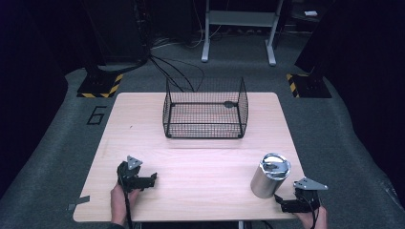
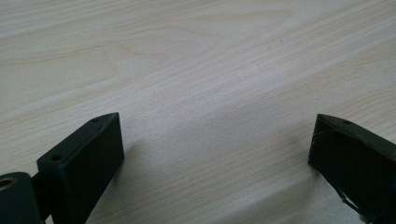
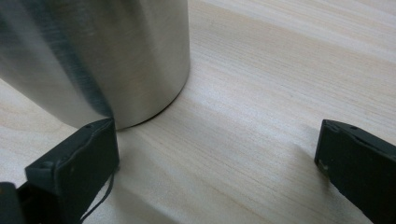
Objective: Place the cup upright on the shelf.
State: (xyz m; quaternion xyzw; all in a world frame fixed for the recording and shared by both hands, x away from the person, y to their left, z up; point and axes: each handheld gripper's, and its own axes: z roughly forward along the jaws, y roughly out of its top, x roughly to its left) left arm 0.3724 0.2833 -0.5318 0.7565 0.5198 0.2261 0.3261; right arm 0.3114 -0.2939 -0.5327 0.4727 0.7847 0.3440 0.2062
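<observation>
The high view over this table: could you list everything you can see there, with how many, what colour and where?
Light wooden table: one, pale wood, centre of the view.
Black wire mesh basket: one, black, far middle of the table, with a small dark thing inside that is too small to tell.
Shiny steel cylindrical canister: one, silver, near right of the table, upright.
Grey frame: one, pale grey, on the floor beyond the table.
Black cables: several, black, on the floor behind the basket.
Left gripper: one, black, near left, jaws apart over bare wood.
Right gripper: one, black, near right, jaws apart beside the canister.
</observation>
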